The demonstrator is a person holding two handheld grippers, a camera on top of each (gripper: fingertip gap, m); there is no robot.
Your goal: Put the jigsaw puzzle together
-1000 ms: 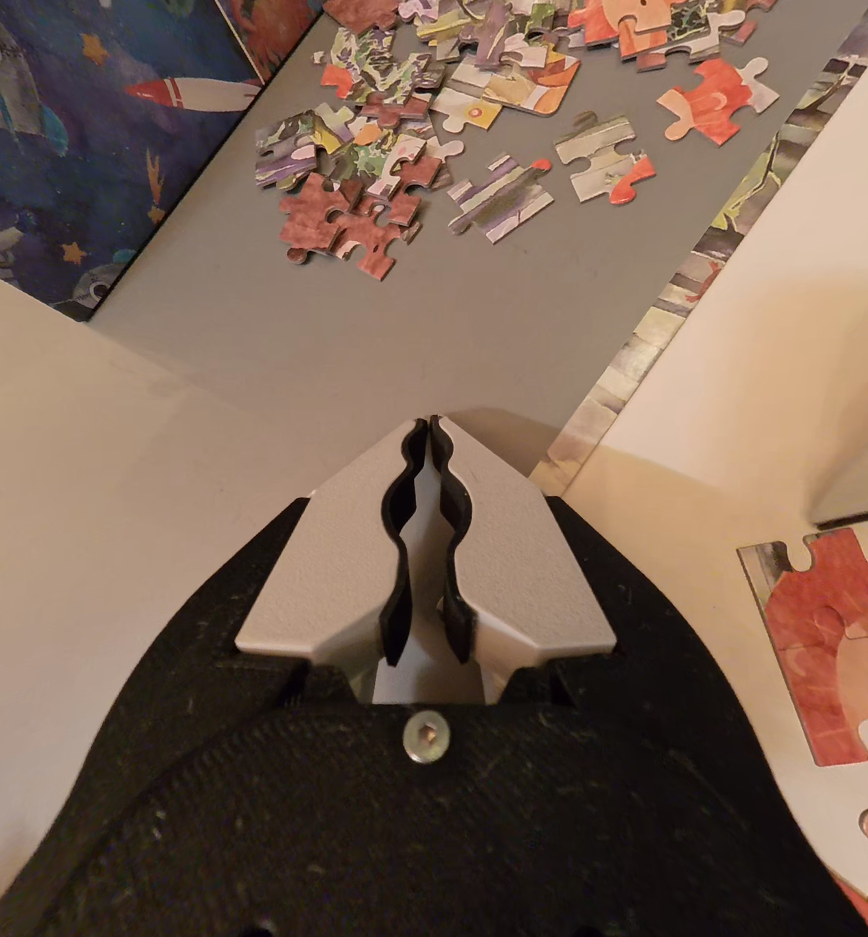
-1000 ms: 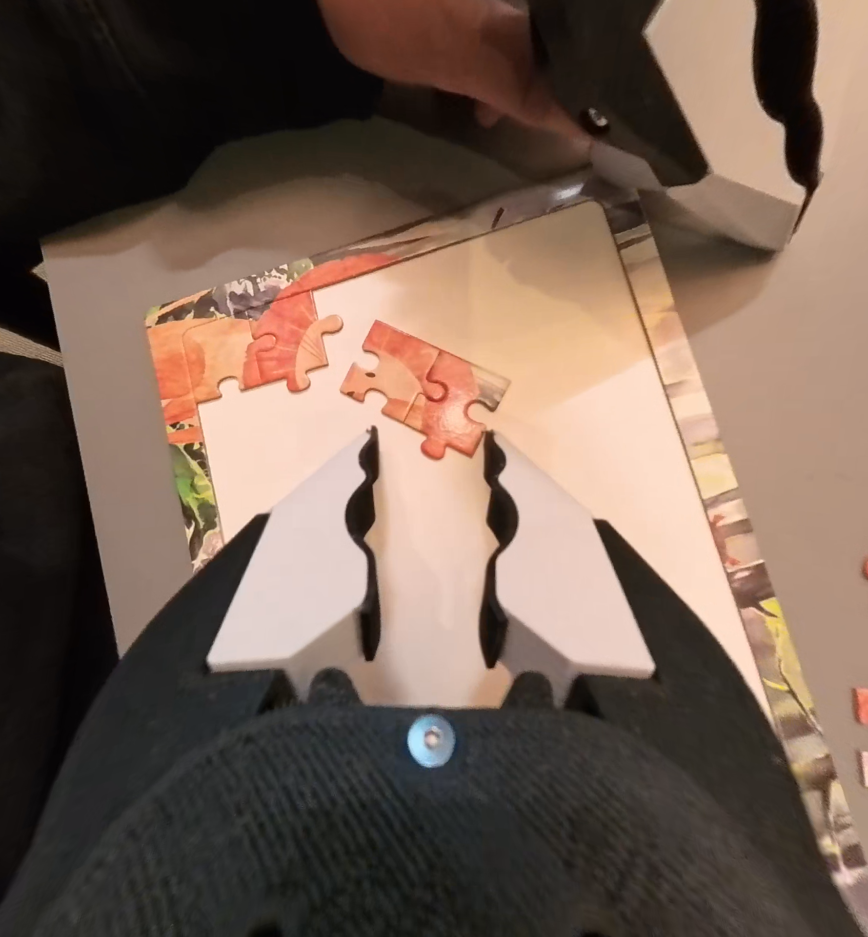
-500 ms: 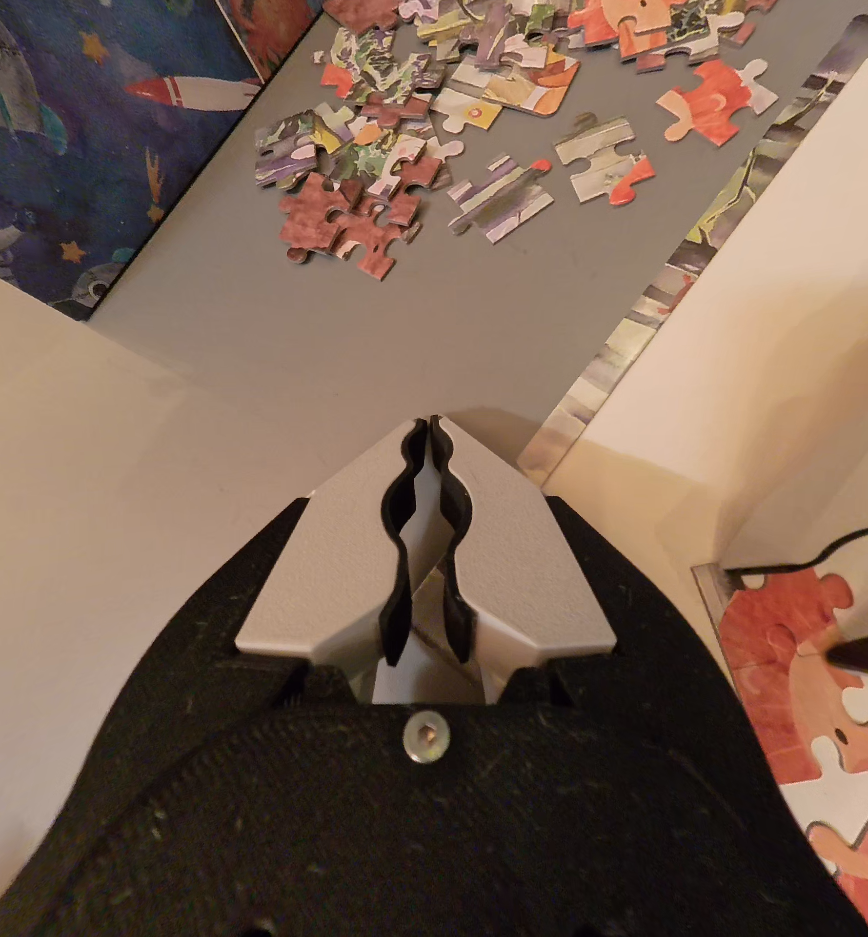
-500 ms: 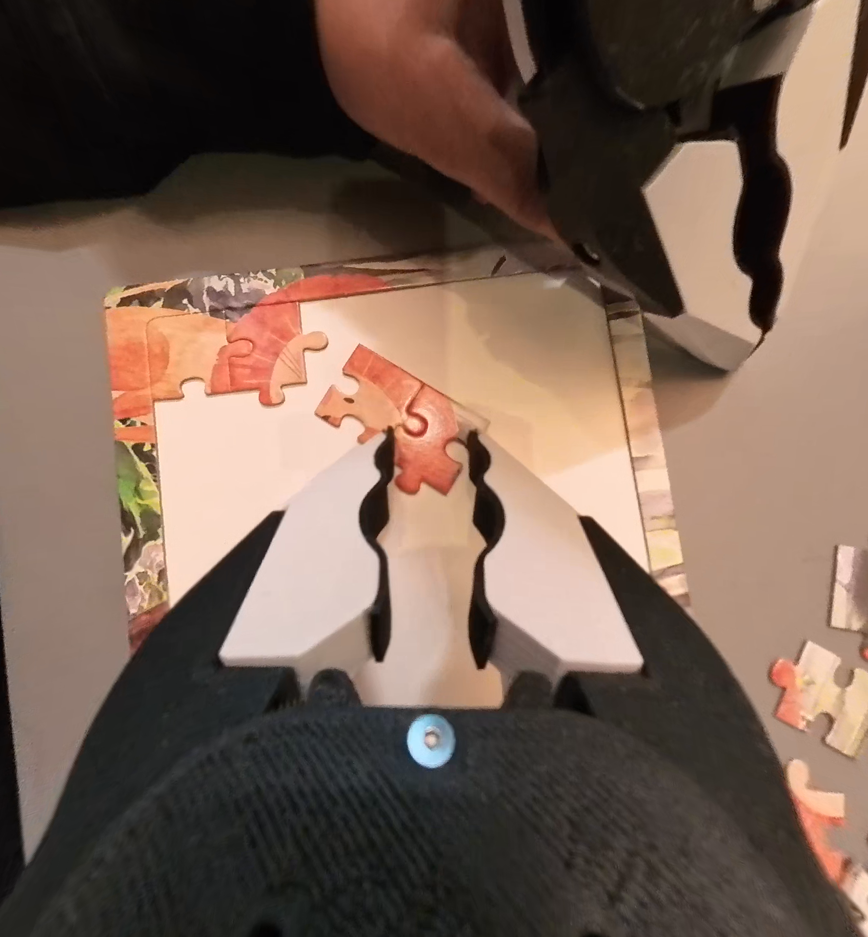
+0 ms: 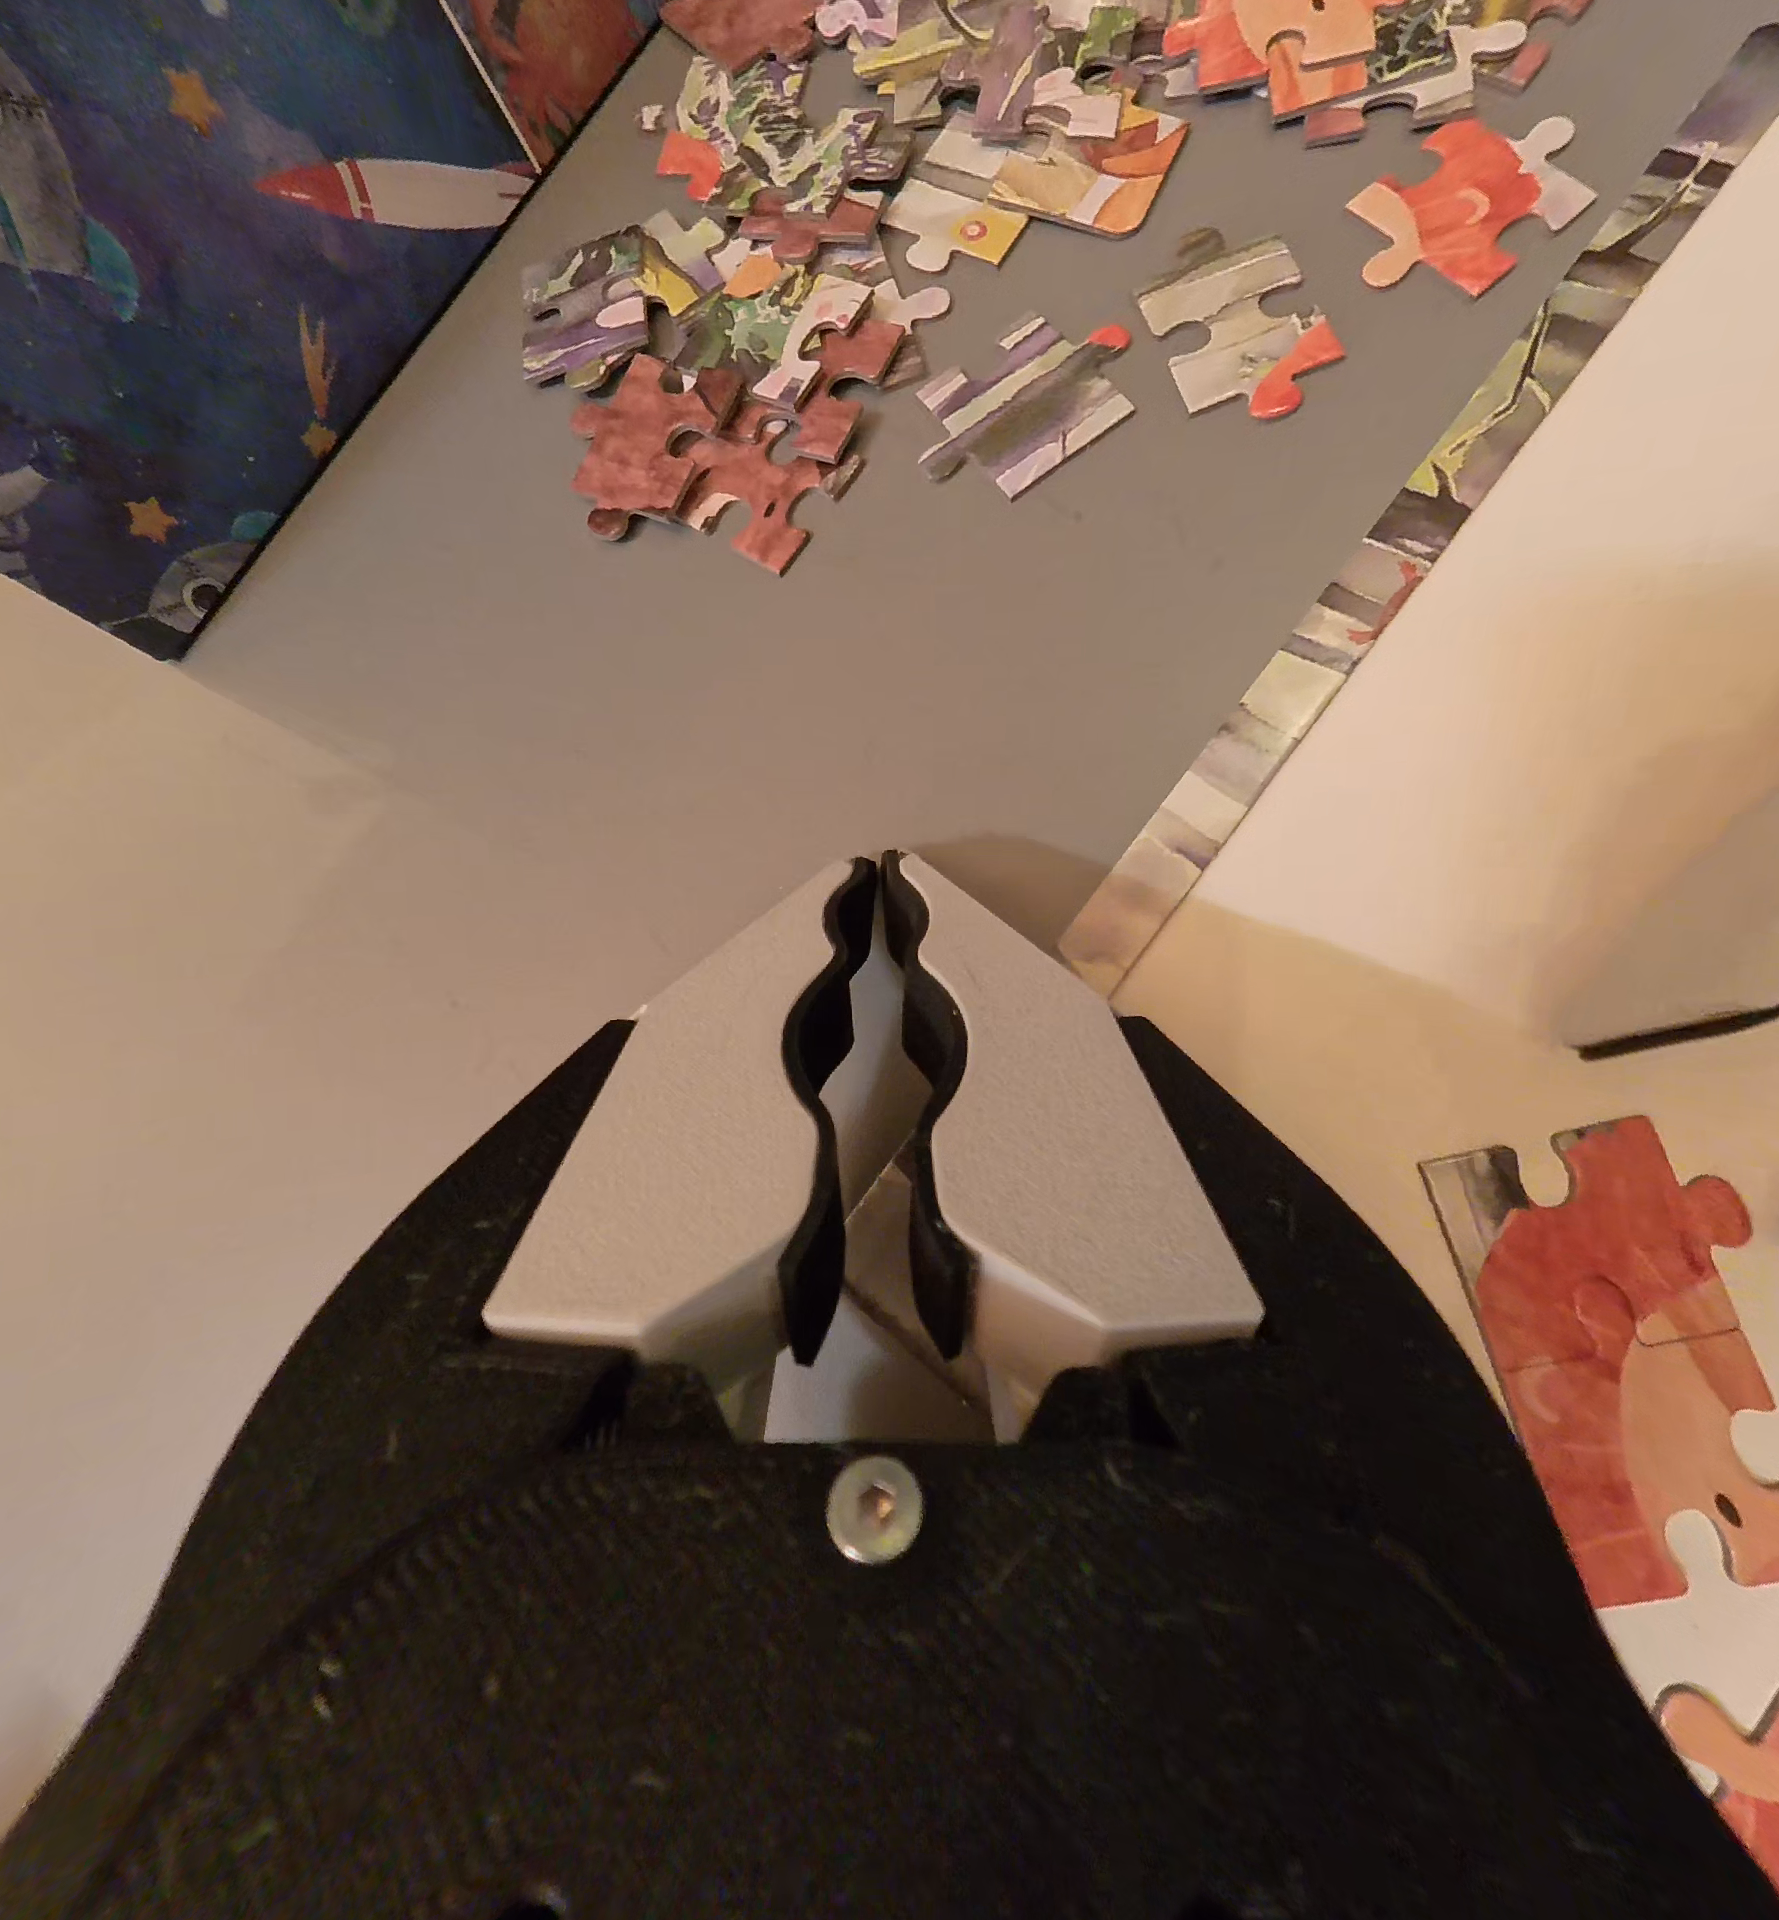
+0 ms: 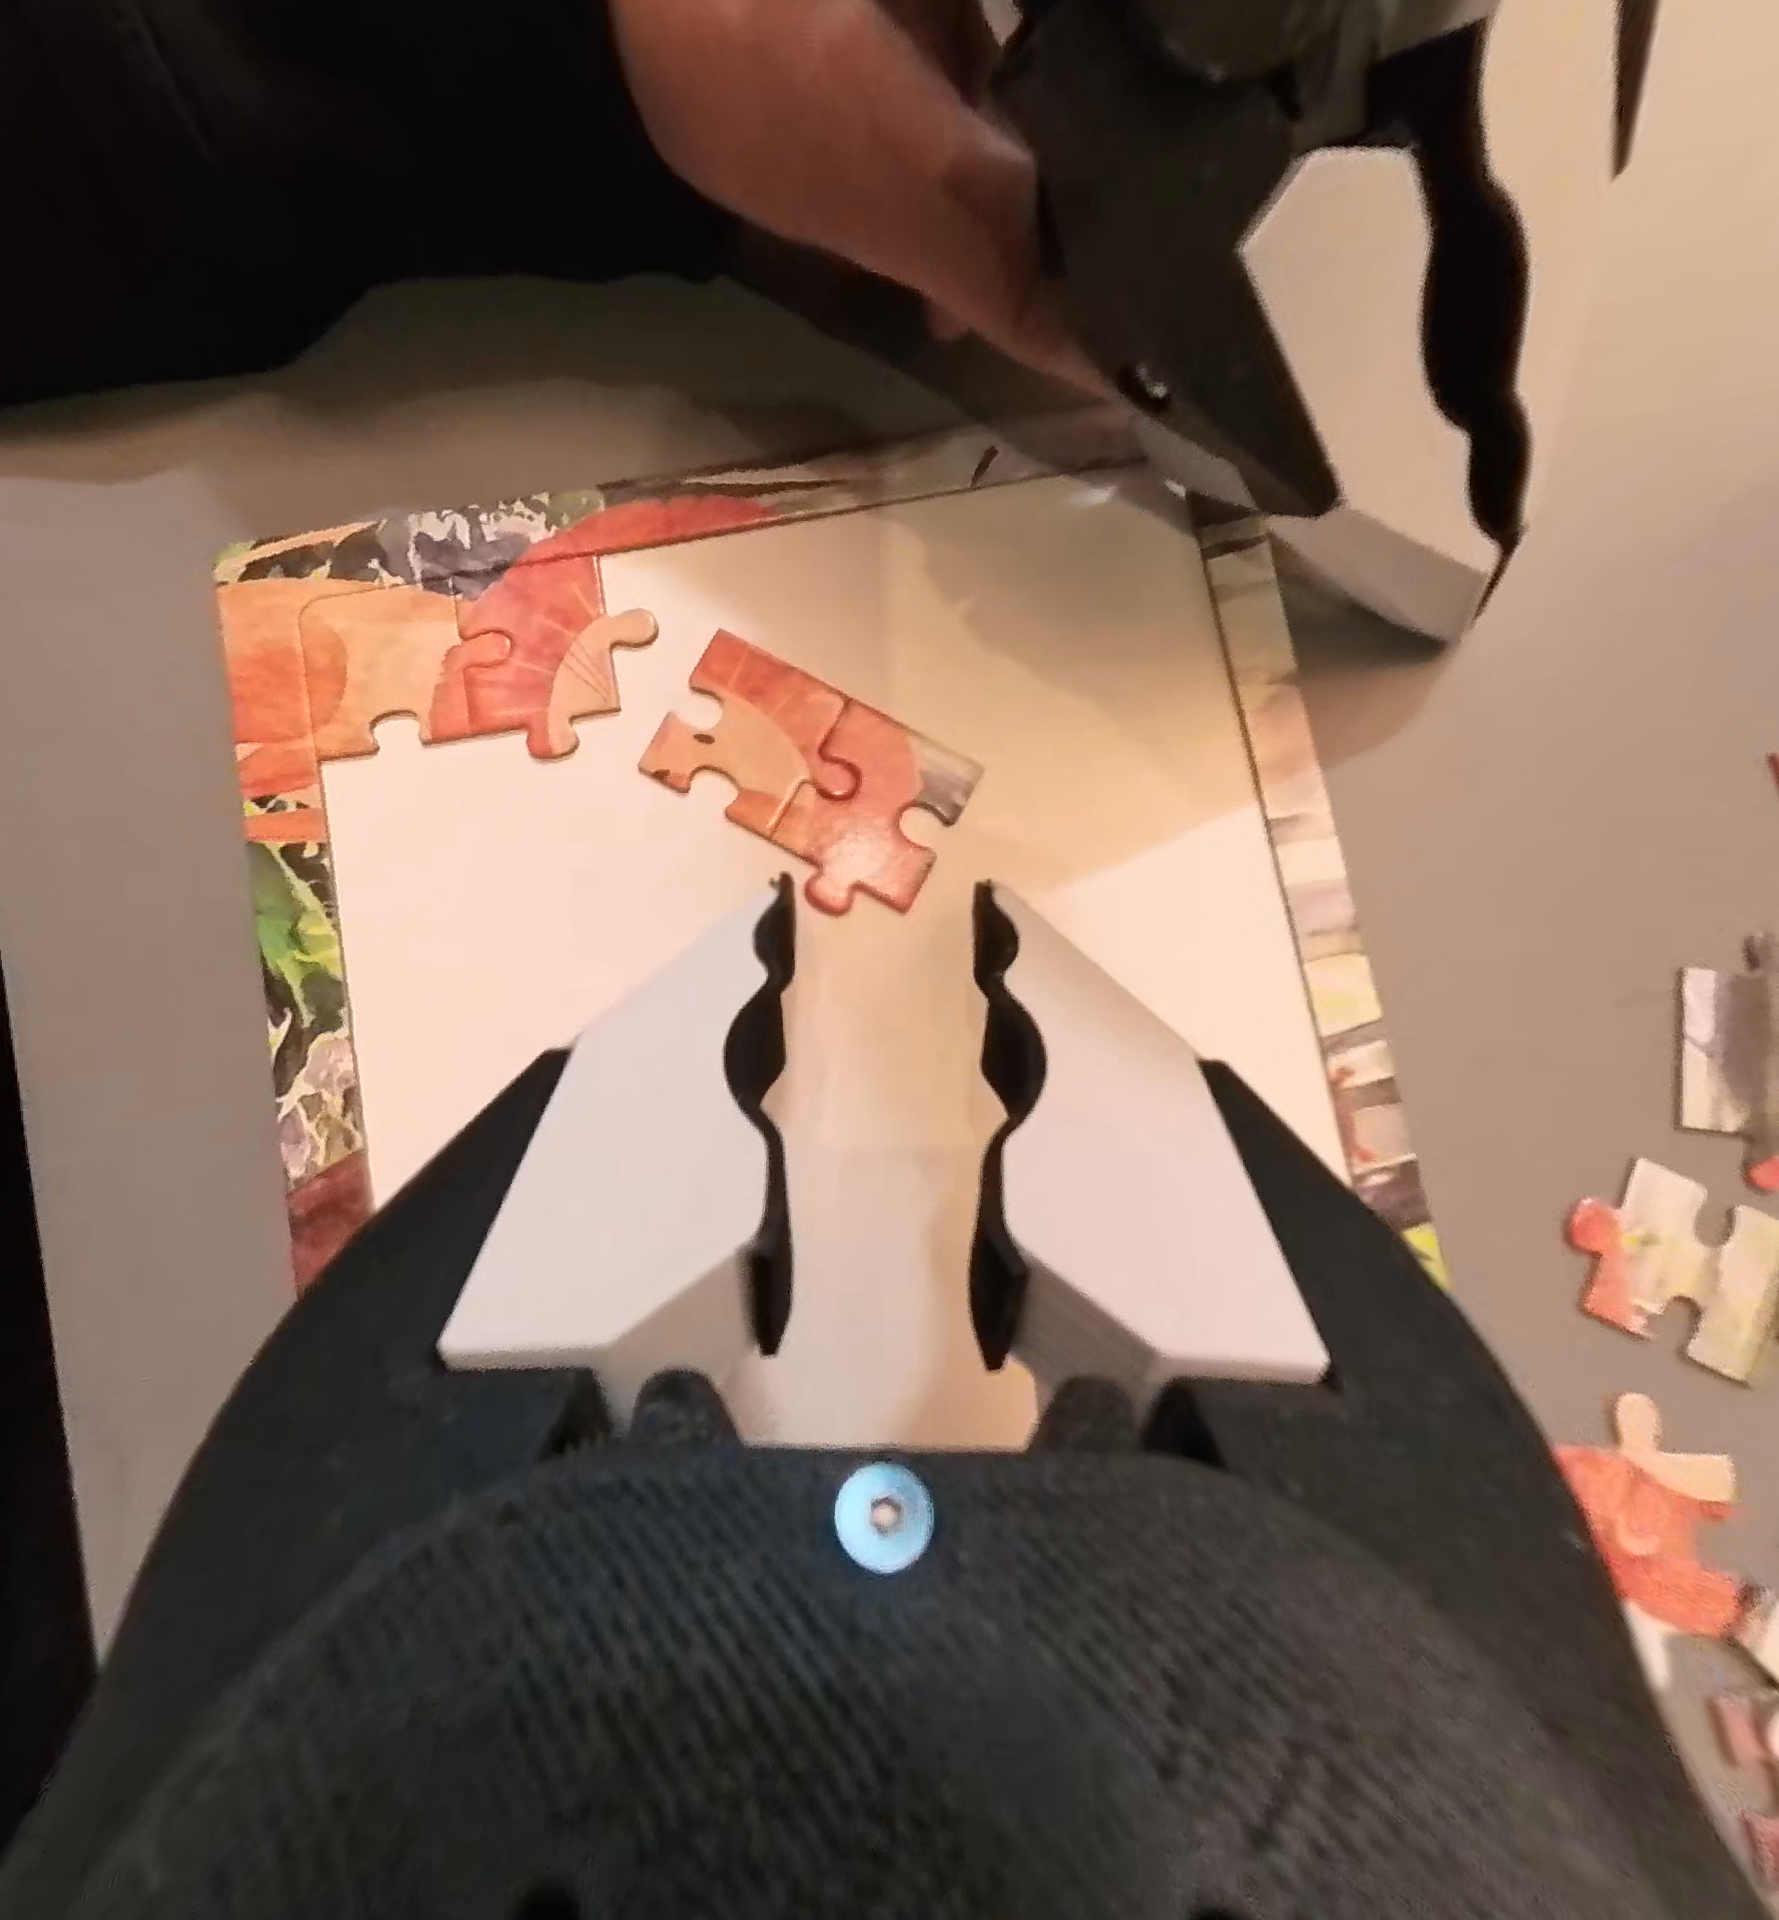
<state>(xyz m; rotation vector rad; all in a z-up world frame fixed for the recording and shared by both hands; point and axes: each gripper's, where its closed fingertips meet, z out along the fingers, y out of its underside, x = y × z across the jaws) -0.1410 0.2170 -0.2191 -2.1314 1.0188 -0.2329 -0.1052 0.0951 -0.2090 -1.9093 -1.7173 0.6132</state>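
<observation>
The puzzle tray (image 6: 552, 883) has a white floor and a printed border. Several orange pieces (image 6: 511, 675) sit joined in its far left corner. A loose cluster of two joined orange pieces (image 6: 812, 769) lies on the white floor. My right gripper (image 6: 883, 894) is open and empty, and the cluster's near knob lies just beyond its fingertips. My left gripper (image 5: 869, 868) is shut with nothing seen between its tips, over the tray's corner (image 5: 1103, 935). The cluster also shows in the left wrist view (image 5: 1612, 1403).
Many loose pieces (image 5: 864, 260) lie scattered on the grey table beyond the tray, and some show in the right wrist view (image 6: 1695, 1278). A blue space-themed board (image 5: 137, 312) lies at the far left. A person's hand (image 6: 864, 156) holds the left gripper above the tray's far edge.
My right gripper narrowed around the cluster's knob, then opened wide and drew back a little. The cluster now lies turned slightly. My left gripper stayed shut and barely shifted.
</observation>
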